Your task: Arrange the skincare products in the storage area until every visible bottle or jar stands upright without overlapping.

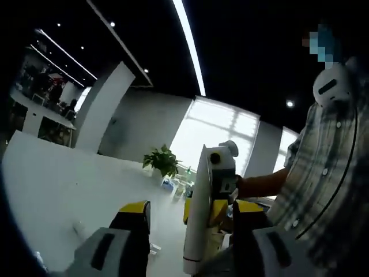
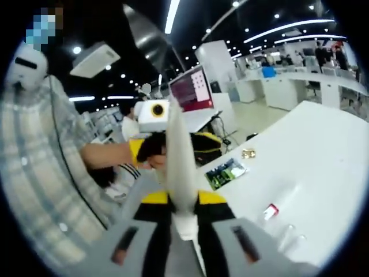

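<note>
A long white tube [image 2: 176, 156] rises between my right gripper's [image 2: 183, 199] yellow-tipped jaws, which are shut on its lower end. In the left gripper view the same white tube [image 1: 197, 219] stands between my left gripper's [image 1: 193, 210] jaws, which are wide apart and not touching it. The right gripper [image 1: 203, 211] shows there against the tube. The left gripper [image 2: 173, 149] straddles the tube's far end in the right gripper view. A small gold jar [image 2: 248, 153], a green packet [image 2: 226, 172] and a red-and-white item [image 2: 270, 212] lie on the white table [image 2: 311, 156].
A person in a plaid shirt [image 2: 34, 173] stands close behind the grippers, also seen as a plaid shirt [image 1: 323, 173]. A potted plant [image 1: 163, 160] stands at the far end of the white table [image 1: 63, 184]. Clear small bottles [image 2: 290, 232] lie near the table's front edge.
</note>
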Motion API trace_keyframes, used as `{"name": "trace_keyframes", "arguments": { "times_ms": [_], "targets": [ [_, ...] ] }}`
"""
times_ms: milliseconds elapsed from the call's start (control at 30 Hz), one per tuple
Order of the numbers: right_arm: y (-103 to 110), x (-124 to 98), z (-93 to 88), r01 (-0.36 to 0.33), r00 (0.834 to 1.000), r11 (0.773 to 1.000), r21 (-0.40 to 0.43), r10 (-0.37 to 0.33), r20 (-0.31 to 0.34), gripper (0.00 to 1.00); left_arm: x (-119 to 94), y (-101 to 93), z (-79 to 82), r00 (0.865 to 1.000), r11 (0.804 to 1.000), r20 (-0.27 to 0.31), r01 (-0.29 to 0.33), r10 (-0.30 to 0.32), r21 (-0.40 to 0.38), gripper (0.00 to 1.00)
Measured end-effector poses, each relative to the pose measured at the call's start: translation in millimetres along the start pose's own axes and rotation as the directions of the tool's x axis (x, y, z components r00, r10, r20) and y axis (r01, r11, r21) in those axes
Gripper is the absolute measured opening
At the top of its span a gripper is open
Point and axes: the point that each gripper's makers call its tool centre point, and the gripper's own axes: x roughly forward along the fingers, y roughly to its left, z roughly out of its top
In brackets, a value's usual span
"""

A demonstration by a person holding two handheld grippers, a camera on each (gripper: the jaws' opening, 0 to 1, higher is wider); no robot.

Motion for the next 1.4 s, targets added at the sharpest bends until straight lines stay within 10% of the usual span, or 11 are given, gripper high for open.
{"name": "trace_keyframes", "arguments": {
  "times_ms": [133, 333, 867, 1167, 1400],
  "targets": [
    [7.1, -4.2, 8.5, -0.034, 0.999, 0.999, -0.014, 0.034, 0.035, 0.13, 15.5, -12.8, -30.8, 0.988, 0.997, -0.152, 0.036, -0.024, 0.072, 0.53],
    [31.9, -2.9, 8.4, -0.119, 0.992, 0.991, -0.055, 0.121, 0.029, 0.13, 33.2, -30.4, -36.0, 0.981, 0.992, -0.159, 0.117, -0.109, 0.043, 0.23],
    [33.4, -5.4, 6.5, -0.107, 0.994, 0.992, -0.062, 0.105, -0.039, 0.18, 33.3, -32.3, -38.3, 0.989, 0.993, -0.137, 0.07, -0.057, 0.092, 0.16],
    [32.3, -23.4, 28.6, -0.092, 0.994, 0.99, -0.109, 0.085, -0.062, 0.21, 25.9, -29.6, -69.2, 0.966, 0.988, -0.257, 0.053, -0.015, 0.142, 0.16],
    [44.4, -30.2, 2.5, -0.178, 0.924, 0.966, -0.19, 0.097, -0.37, 0.19, 27.4, -29.6, -89.0, 0.953, 0.987, -0.303, 0.041, 0.009, 0.158, 0.16]
  ]
}}
